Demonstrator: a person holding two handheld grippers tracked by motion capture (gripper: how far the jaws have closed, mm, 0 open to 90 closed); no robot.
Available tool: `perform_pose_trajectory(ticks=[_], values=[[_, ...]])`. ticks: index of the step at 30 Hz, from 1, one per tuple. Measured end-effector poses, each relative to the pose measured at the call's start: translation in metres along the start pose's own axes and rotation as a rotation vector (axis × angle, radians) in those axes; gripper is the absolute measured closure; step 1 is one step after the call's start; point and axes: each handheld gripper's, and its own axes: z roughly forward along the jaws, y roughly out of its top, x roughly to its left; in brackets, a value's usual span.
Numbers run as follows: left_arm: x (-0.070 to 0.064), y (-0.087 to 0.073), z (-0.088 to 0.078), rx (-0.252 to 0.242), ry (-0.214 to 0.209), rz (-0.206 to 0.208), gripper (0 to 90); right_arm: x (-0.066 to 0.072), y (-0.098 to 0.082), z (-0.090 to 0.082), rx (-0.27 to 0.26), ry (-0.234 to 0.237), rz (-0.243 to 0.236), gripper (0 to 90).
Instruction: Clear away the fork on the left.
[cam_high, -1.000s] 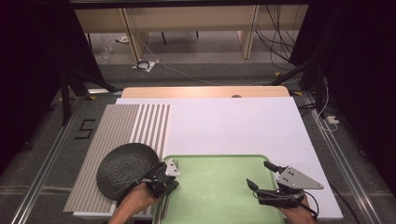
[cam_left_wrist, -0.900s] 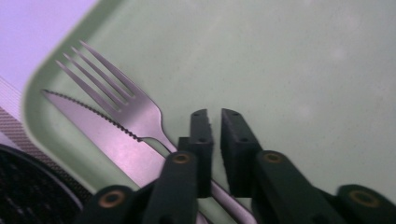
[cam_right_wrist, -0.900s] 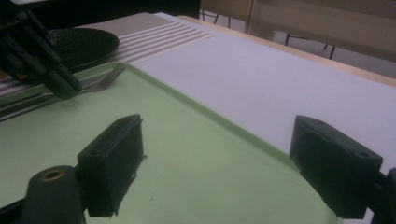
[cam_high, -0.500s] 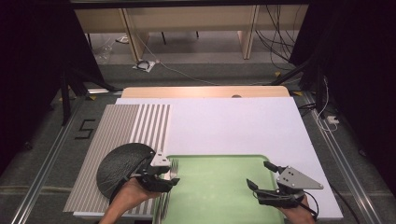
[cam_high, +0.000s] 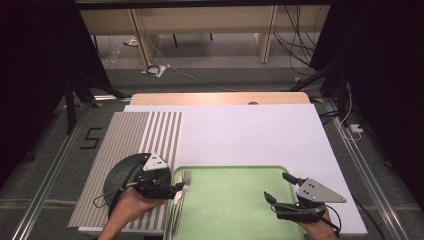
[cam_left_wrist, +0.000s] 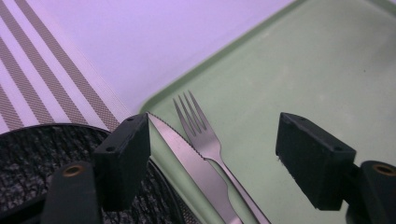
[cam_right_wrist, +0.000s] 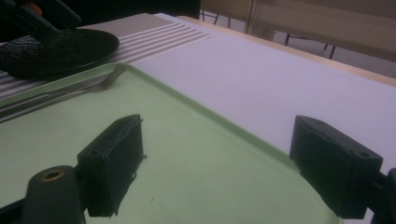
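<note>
A steel fork (cam_left_wrist: 201, 135) and a serrated knife (cam_left_wrist: 184, 156) lie side by side along the left edge of the green tray (cam_high: 235, 205). My left gripper (cam_high: 179, 188) hovers just above them, where the tray meets the black plate (cam_high: 122, 170). Its jaws have just been opening and now stand wide; the cutlery lies below the gap, touched by neither pad. In the left gripper view the gripper (cam_left_wrist: 217, 158) straddles the fork and knife. My right gripper (cam_high: 276, 186) hangs open over the tray's right part (cam_right_wrist: 187, 154), with nothing between its jaws.
The black textured plate (cam_left_wrist: 28, 158) sits on a grey striped placemat (cam_high: 135, 132) left of the tray. A white board (cam_high: 250, 132) covers the table behind the tray. Beyond the table's far wooden edge (cam_high: 220, 98) are floor cables and table legs.
The left gripper's jaws have opened and the hand has lifted and drawn back a little toward the plate. Fork and knife stay on the tray. The right gripper has not moved.
</note>
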Motion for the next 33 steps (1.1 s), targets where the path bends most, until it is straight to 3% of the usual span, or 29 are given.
perform_pose_trajectory(ticks=[6, 25, 33], values=[[0.008, -0.003, -0.008, -0.047, 0.014, -0.045, 22.3, 0.0, 0.0, 0.0, 0.0, 0.0, 0.005, 18.3], [0.032, -0.018, -0.028, -0.13, 0.077, -0.176, 20.9, -0.003, -0.002, 0.0, -0.006, -0.003, 0.012, 18.3], [0.039, -0.026, -0.039, -0.171, 0.125, -0.222, 20.7, -0.003, -0.002, -0.002, -0.005, -0.008, 0.009, 18.3]])
